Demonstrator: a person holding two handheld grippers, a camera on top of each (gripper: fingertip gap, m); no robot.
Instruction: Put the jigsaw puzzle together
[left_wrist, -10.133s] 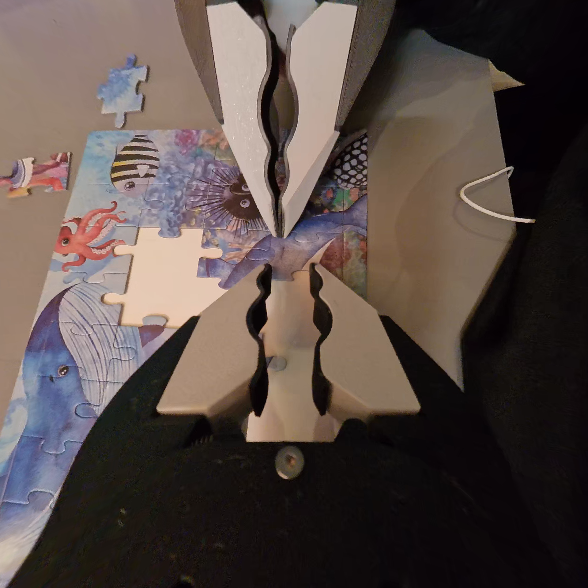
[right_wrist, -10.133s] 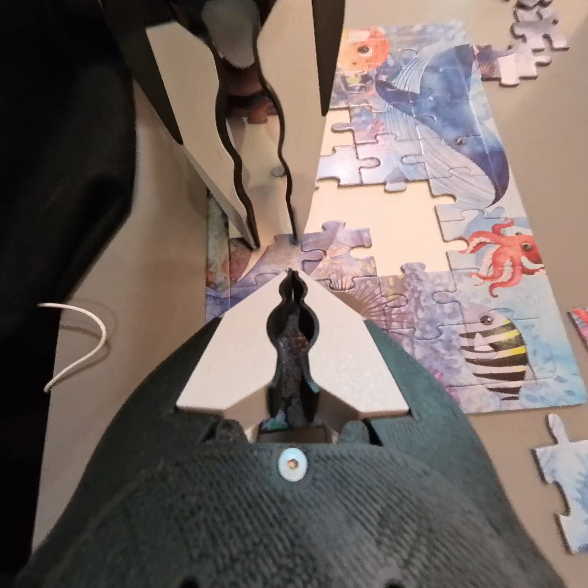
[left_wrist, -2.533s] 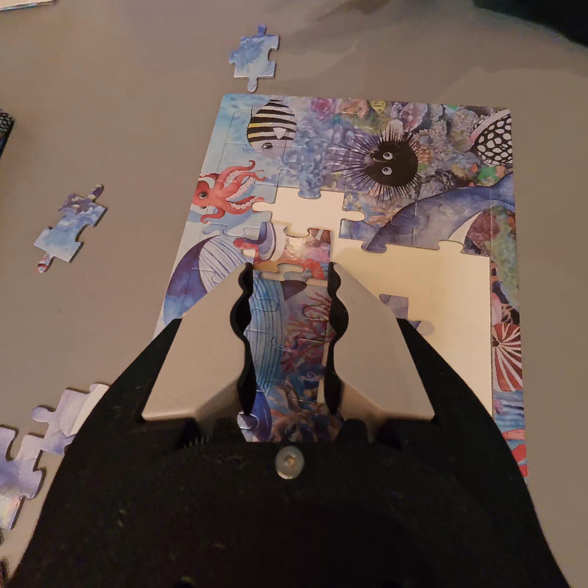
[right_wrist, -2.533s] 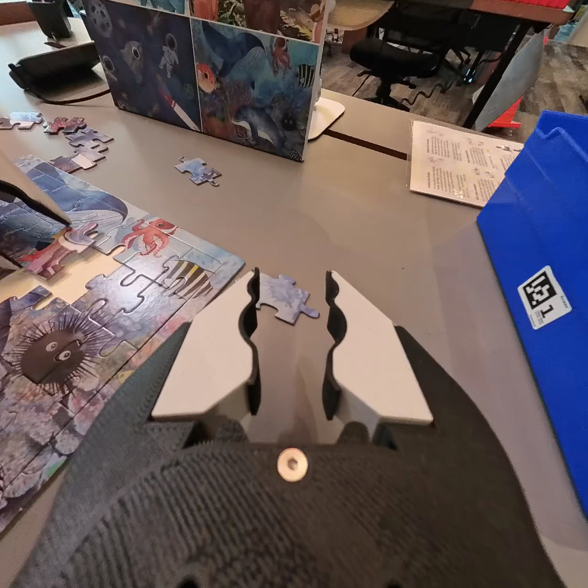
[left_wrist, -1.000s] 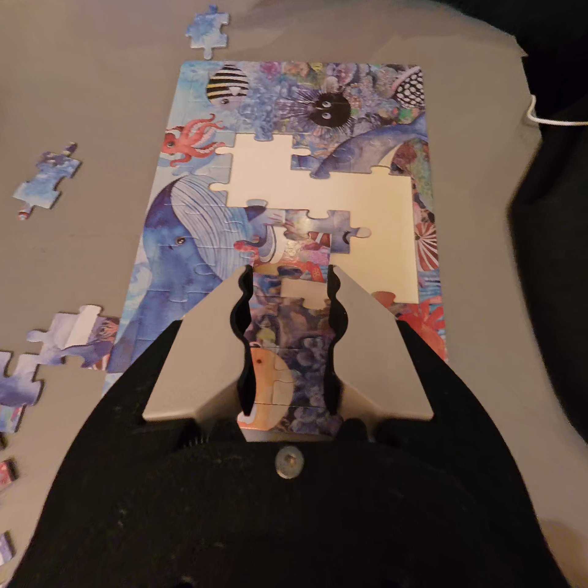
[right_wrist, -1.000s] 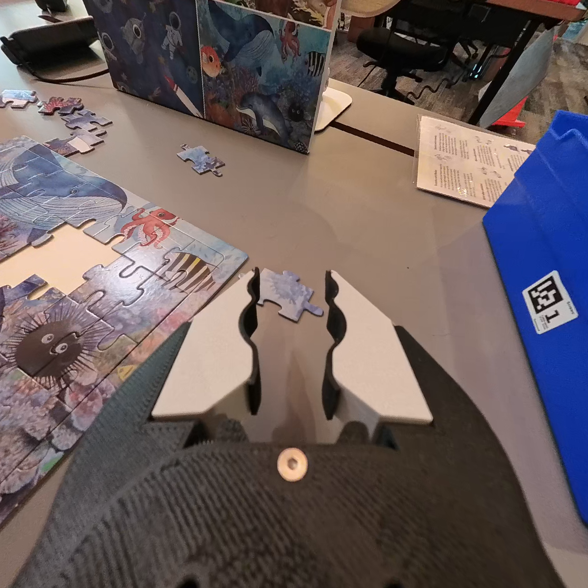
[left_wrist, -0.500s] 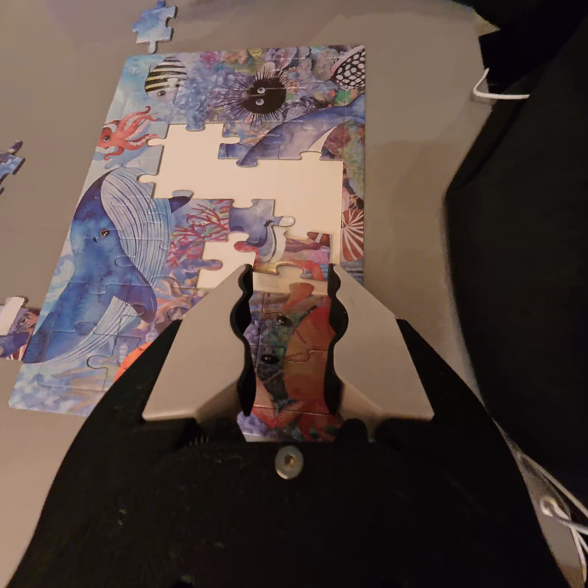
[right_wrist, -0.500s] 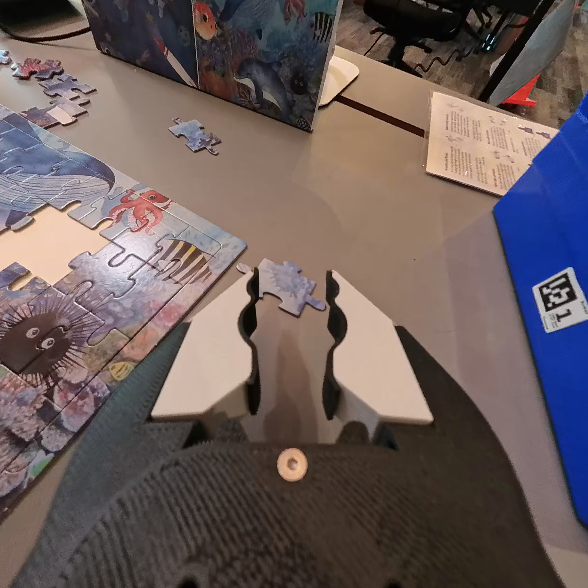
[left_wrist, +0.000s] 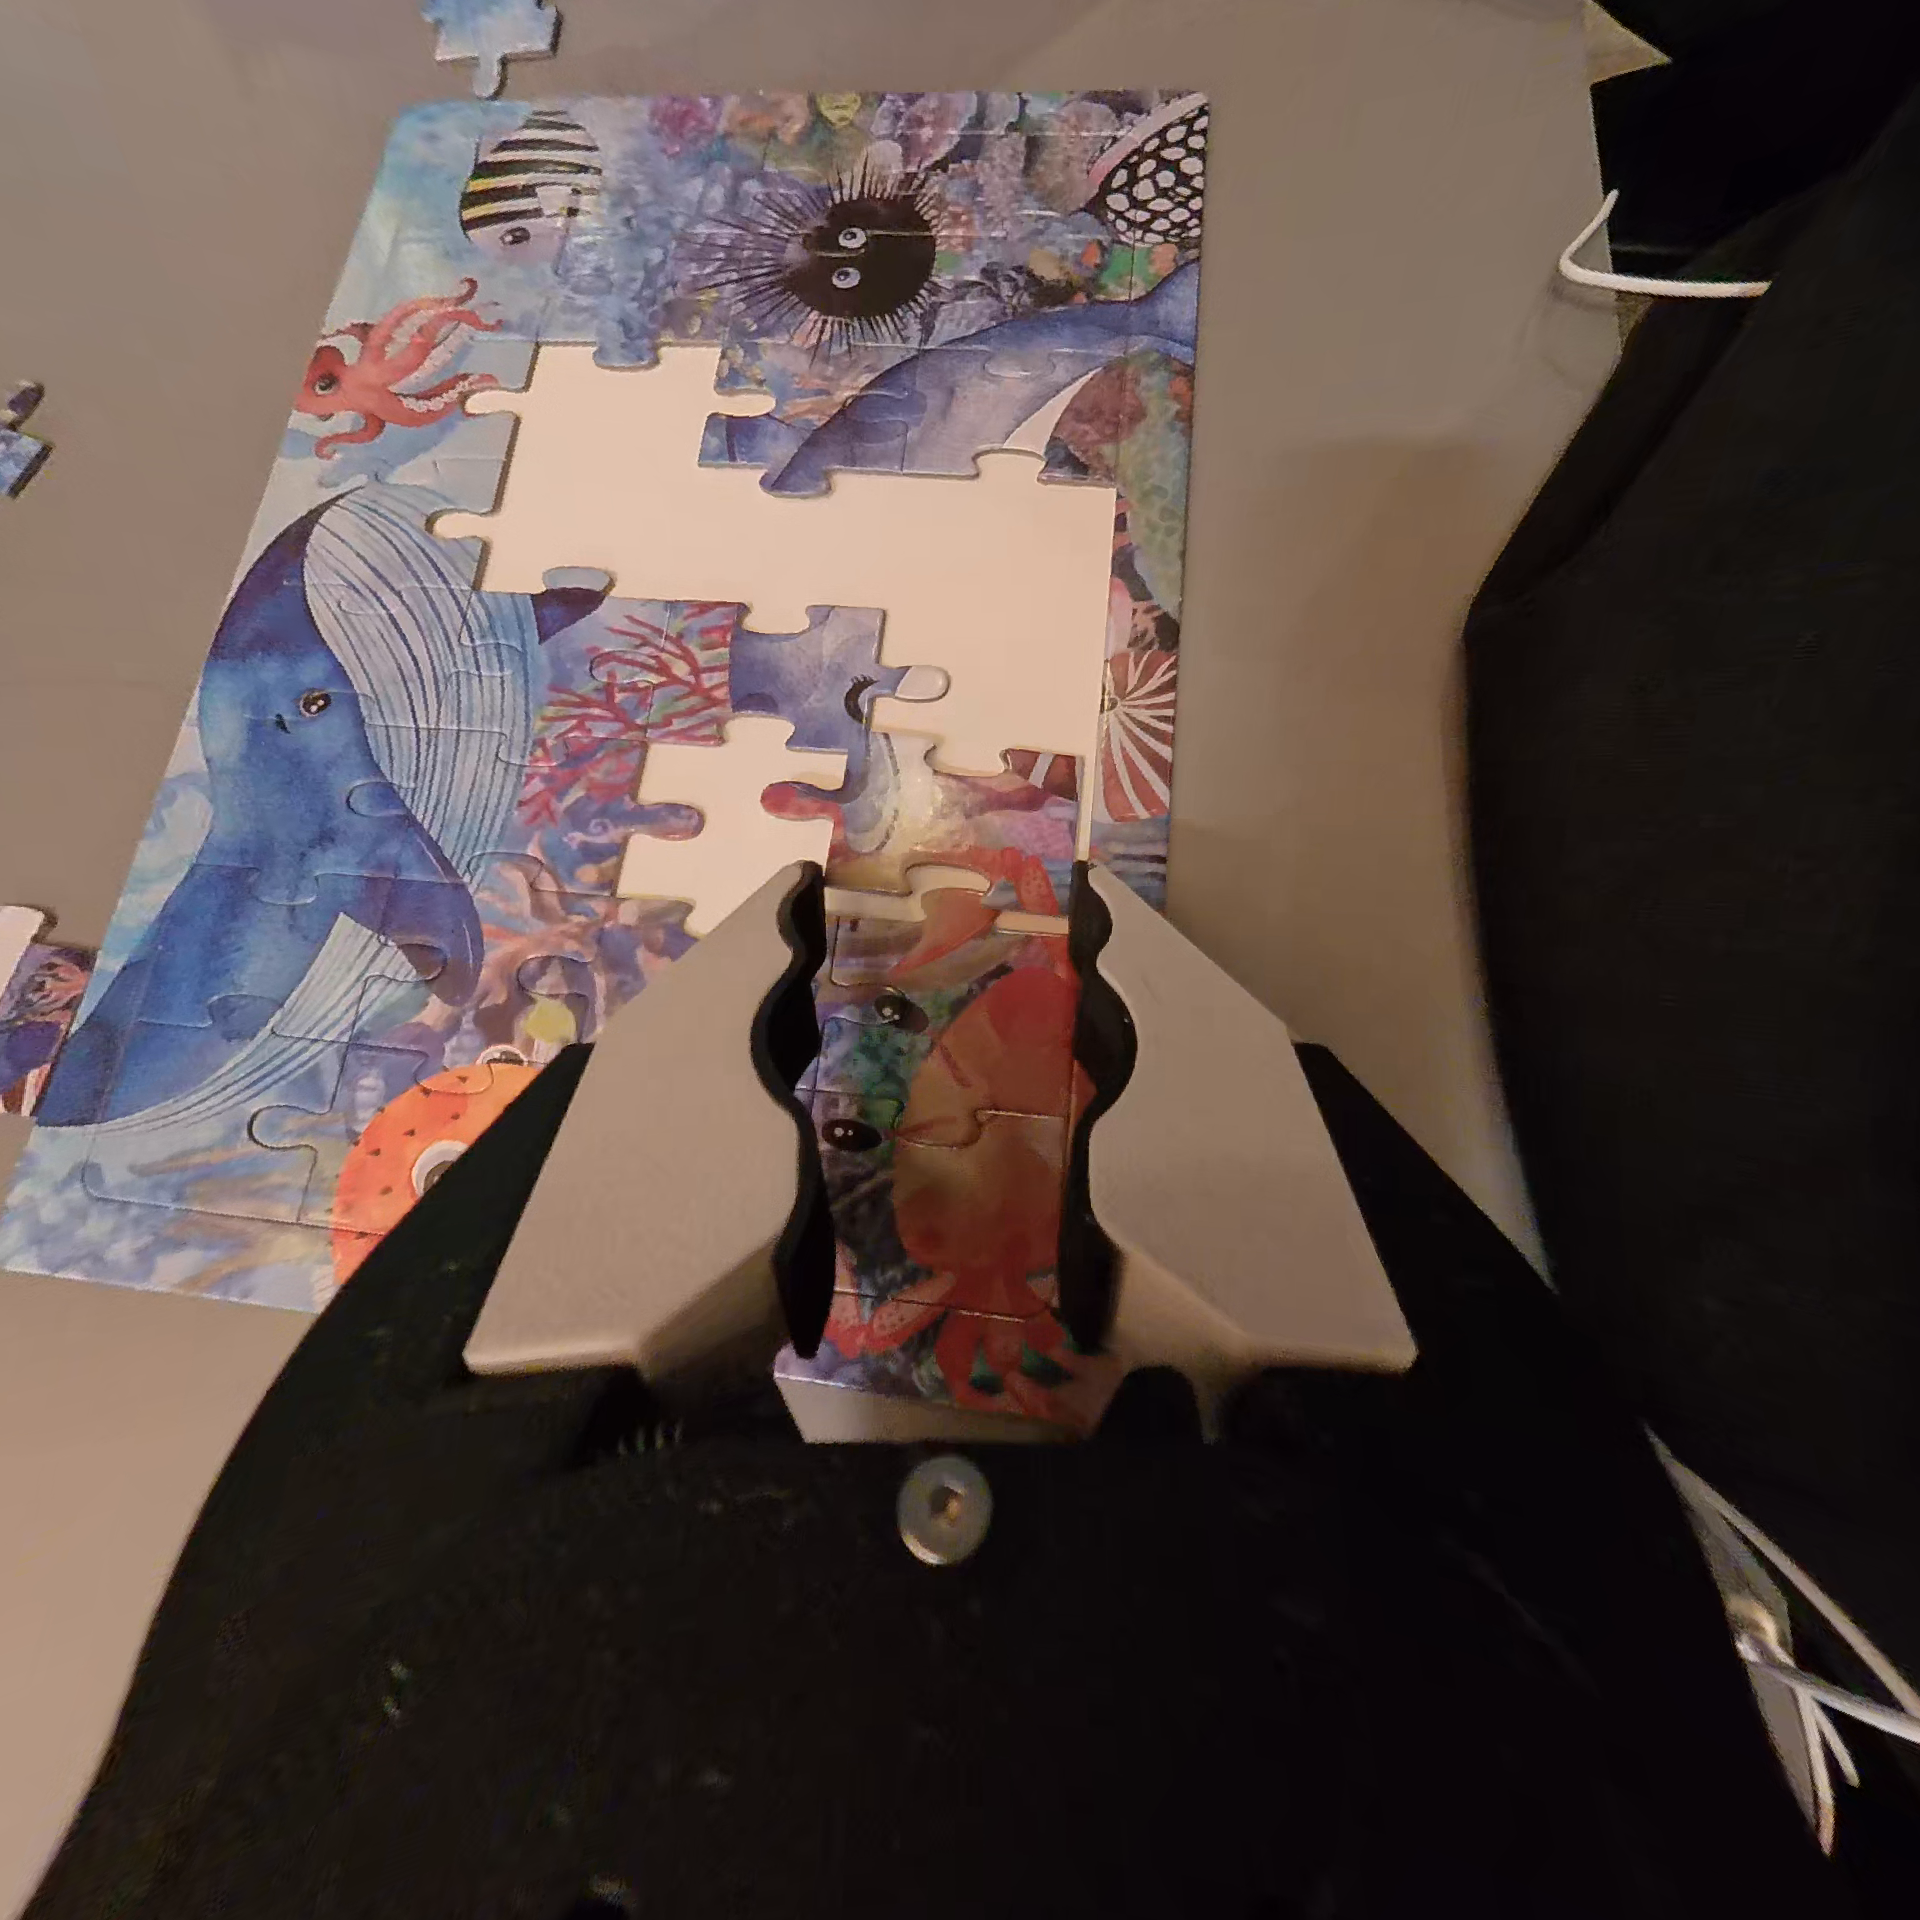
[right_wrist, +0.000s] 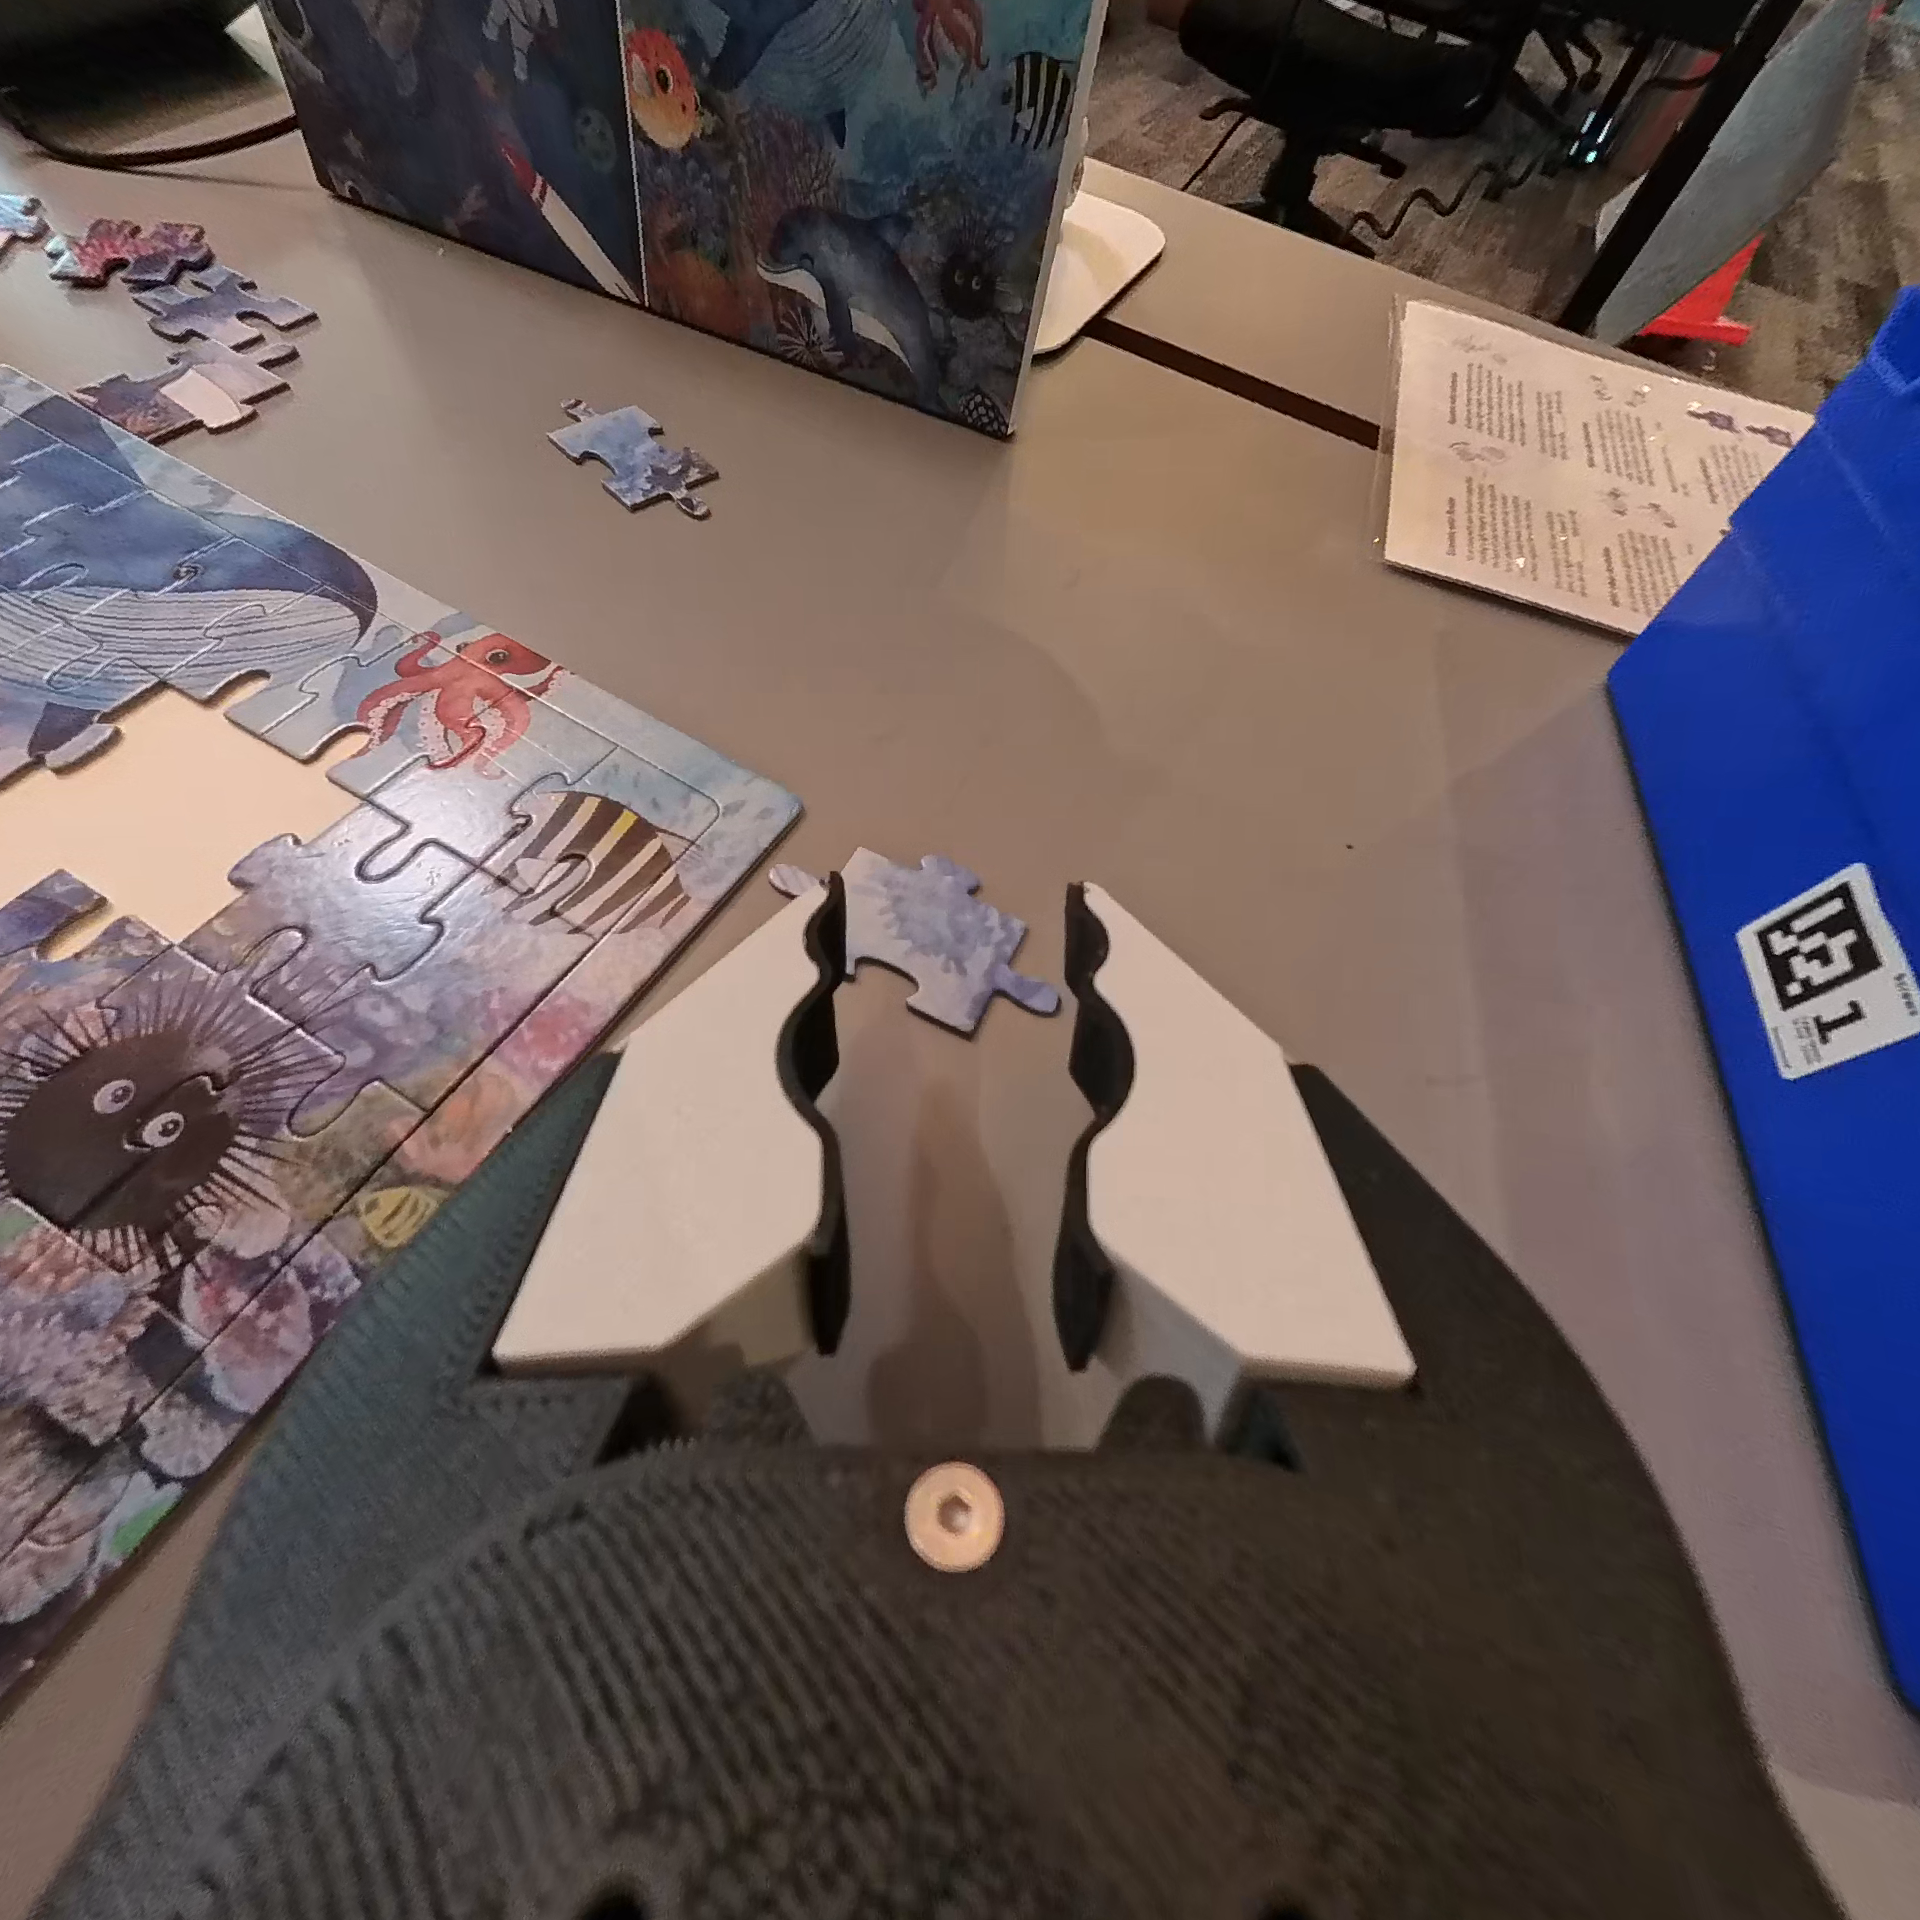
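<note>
The sea-animal jigsaw puzzle (left_wrist: 312, 727) lies flat on the grey table, with a large cream gap (left_wrist: 810, 540) in its middle. My left gripper (left_wrist: 948, 883) is open and empty above the puzzle's near right part, over a red crab picture. A piece with a red and white fish (left_wrist: 935, 800) lies just beyond its fingertips. My right gripper (right_wrist: 954, 896) is open, low over the table beside the puzzle's corner (right_wrist: 748, 821). A loose pale blue piece (right_wrist: 935, 935) lies on the table between its fingertips.
The upright puzzle box (right_wrist: 727, 156) stands at the back. Loose pieces lie near it (right_wrist: 634, 457) and at the far left (right_wrist: 197, 312). A blue bin (right_wrist: 1787, 831) and a printed sheet (right_wrist: 1538, 499) are on the right. Dark clothing (left_wrist: 1714, 727) borders the puzzle's right side. The left gripper's tips are roughly 30 cm from the right gripper's. Measured from the fingertips, the sea-animal jigsaw puzzle (left_wrist: 312, 727) is 12 cm or so from the left gripper and 20 cm from the right. Seen from the right wrist view (right_wrist: 163, 563) as well.
My left gripper has drawn back and shifted right along the puzzle, leaving the fish piece on the board. My right gripper has moved in until its open tips flank the pale blue piece.
</note>
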